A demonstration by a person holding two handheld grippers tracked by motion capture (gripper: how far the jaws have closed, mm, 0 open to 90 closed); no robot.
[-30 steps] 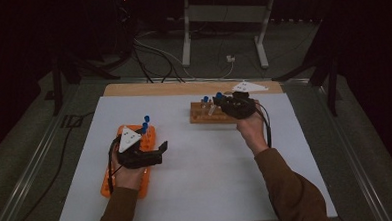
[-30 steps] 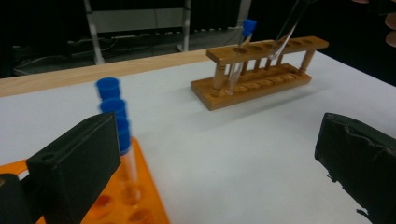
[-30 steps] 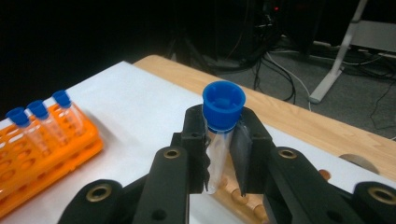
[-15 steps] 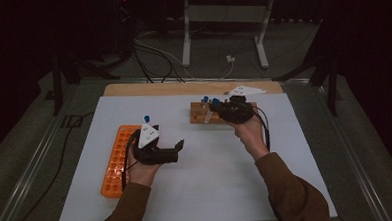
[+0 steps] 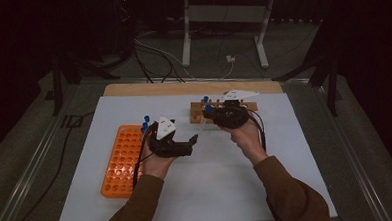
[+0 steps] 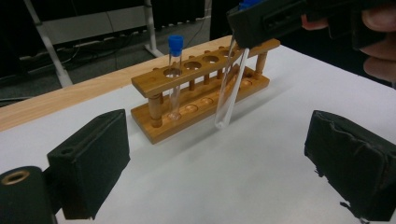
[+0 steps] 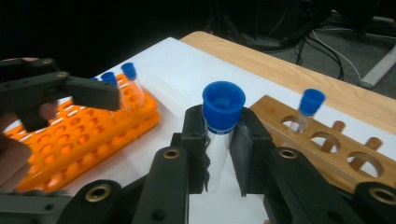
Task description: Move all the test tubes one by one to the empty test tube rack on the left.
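My right gripper [image 7: 219, 128] is shut on a clear test tube with a blue cap [image 7: 223, 106]. The tube [image 6: 231, 88] hangs tilted, its round bottom just in front of the wooden rack [image 6: 201, 109] and slightly above the table. A second blue-capped tube [image 6: 175, 79] stands upright in the rack's end hole. My left gripper [image 6: 219, 168] is open and holds nothing, its pads [image 6: 88, 163] wide apart, pointing at the wooden rack from mid-table. In the high view the left gripper [image 5: 191, 143] lies between the orange rack [image 5: 117, 161] and the right gripper [image 5: 211, 114].
The orange rack [image 7: 79, 140] holds two blue-capped tubes [image 7: 128, 74] at its far end. A white sheet [image 5: 212, 185] covers the table, and a wooden strip [image 5: 148, 89] runs along the far edge. Cables and a metal stand lie on the floor beyond.
My left gripper has moved right, off the orange rack toward the middle of the table. The right gripper has stayed at the wooden rack with its tube.
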